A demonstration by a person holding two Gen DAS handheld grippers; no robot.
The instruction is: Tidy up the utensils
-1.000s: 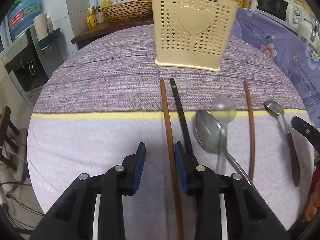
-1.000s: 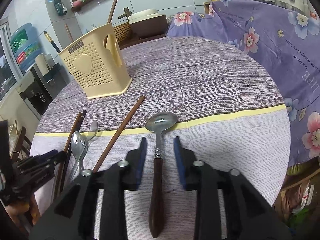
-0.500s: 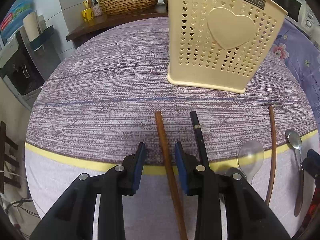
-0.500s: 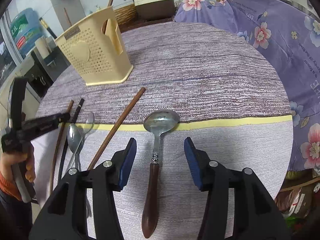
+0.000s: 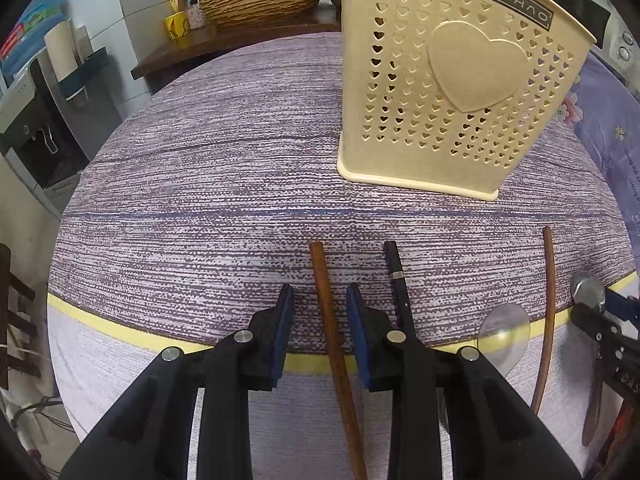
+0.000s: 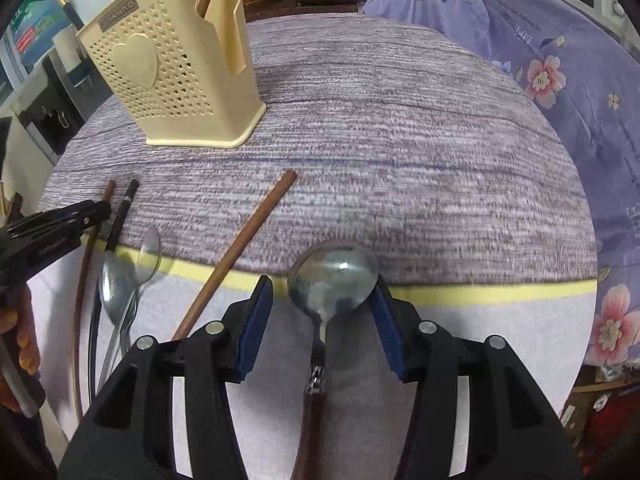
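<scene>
A cream perforated utensil holder [image 5: 440,92] stands at the back of the round table, with chopsticks sticking out of its top. My left gripper [image 5: 320,296] points down over the upper end of a brown chopstick [image 5: 336,352]. Its jaws are closing with the stick between them, and the pads stand clear of it. A black chopstick [image 5: 398,280] lies just right of it. My right gripper [image 6: 323,286] is open astride the bowl of a wooden-handled metal spoon [image 6: 332,280]. The handle runs back under the gripper.
Another brown chopstick [image 6: 240,252], a clear spoon [image 6: 150,248] and a metal spoon [image 6: 116,292] lie between the two grippers. A purple floral cloth [image 6: 560,80] rises along the right. A wicker basket [image 5: 260,0] sits on a shelf behind, and a water dispenser [image 5: 24,120] stands left.
My left gripper slid forward along the table towards the holder and now has the brown chopstick between its jaws. My right gripper opened wider and moved from the spoon's handle up to its bowl.
</scene>
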